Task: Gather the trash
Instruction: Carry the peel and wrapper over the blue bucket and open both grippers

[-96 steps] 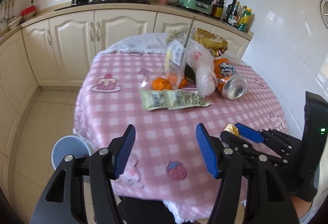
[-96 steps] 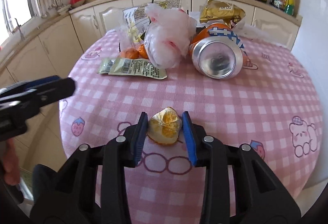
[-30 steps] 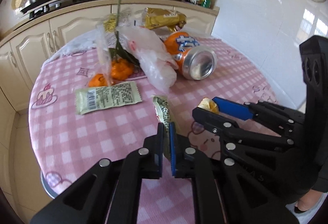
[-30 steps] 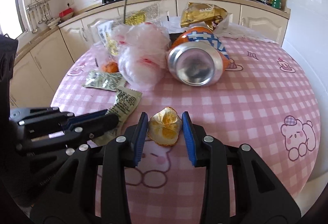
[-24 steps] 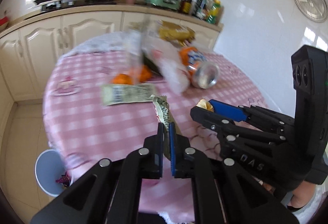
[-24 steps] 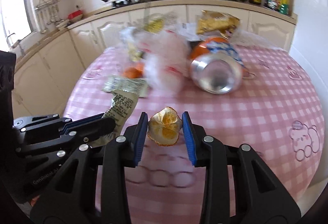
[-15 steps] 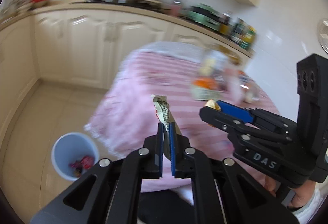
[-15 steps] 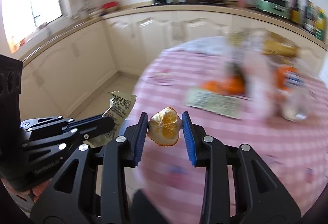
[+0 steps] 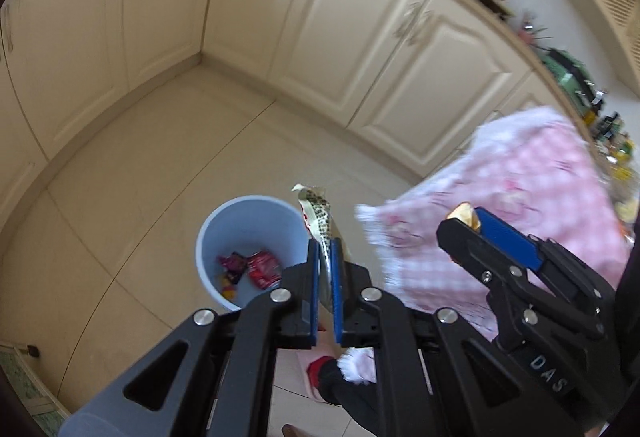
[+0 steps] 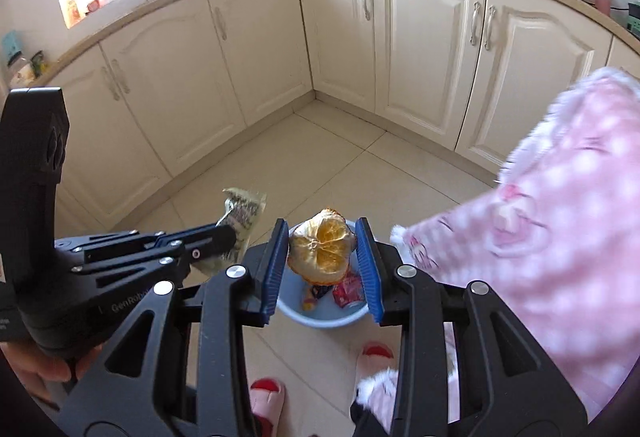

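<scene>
My left gripper (image 9: 325, 257) is shut on a green snack wrapper (image 9: 318, 211), held beside the right rim of a light blue trash bin (image 9: 224, 225) on the floor. The bin holds red and purple wrappers (image 9: 258, 269). My right gripper (image 10: 323, 253) is shut on an orange peel (image 10: 322, 251), held right above the same bin (image 10: 320, 313). The left gripper and its wrapper (image 10: 242, 215) also show in the right wrist view, left of the peel. The right gripper (image 9: 466, 223) shows at the right of the left wrist view.
The table with the pink checked cloth (image 9: 532, 189) hangs close on the right; it also shows in the right wrist view (image 10: 560, 221). Cream cabinets (image 10: 420, 49) line the walls behind. The floor is beige tile (image 9: 160, 157). Feet in red slippers (image 10: 266, 389) stand below the grippers.
Both grippers have swung left away from the table and tilted down toward the floor. The bin now sits right under them. Each still holds its piece of trash.
</scene>
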`<state>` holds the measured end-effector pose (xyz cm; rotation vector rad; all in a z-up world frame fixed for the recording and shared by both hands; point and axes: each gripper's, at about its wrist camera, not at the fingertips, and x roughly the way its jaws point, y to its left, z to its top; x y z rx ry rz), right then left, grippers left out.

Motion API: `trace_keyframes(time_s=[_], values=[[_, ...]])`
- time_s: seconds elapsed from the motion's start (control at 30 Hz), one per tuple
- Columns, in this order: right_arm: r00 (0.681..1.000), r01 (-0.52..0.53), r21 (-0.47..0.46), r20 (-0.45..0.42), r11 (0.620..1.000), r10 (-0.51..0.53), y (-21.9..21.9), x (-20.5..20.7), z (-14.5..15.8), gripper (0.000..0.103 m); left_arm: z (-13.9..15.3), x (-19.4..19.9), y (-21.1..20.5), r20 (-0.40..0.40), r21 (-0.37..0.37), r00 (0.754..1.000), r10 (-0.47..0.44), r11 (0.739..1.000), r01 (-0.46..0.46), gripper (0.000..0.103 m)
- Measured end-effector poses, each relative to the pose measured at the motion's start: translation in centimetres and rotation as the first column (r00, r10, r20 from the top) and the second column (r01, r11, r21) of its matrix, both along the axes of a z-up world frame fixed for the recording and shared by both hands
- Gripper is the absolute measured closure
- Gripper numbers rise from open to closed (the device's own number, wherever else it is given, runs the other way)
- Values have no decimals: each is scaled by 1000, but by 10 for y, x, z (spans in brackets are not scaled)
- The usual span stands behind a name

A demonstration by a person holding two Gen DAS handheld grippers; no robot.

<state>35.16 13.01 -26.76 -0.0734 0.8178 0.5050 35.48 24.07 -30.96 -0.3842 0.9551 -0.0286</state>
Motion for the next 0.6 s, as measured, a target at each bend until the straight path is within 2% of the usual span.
trace_keyframes(time_s=[0.1, 0.2, 0.3, 0.43, 0.6], values=[[1000, 16, -13, -15, 1000, -16, 13, 18, -22, 69, -24, 26, 9, -36, -7, 999, 1, 1000, -2, 97], [999, 36, -14, -36, 999, -36, 17, 33, -40, 69, -40, 46, 18, -40, -13, 999, 26, 1000, -26, 94], [997, 54, -13, -56, 998, -55, 15, 42, -54, 69, -51, 57, 27, -40, -38, 998, 55, 998, -57, 65], [994, 69, -6, -85, 998, -69, 12, 50, -67, 69, -59, 62, 30, -40, 12, 996, 75, 997, -74, 64], [991, 64, 11, -114, 998, -63, 17, 58, -74, 69, -68, 52, 42, -58, 22, 993, 107, 994, -106, 64]])
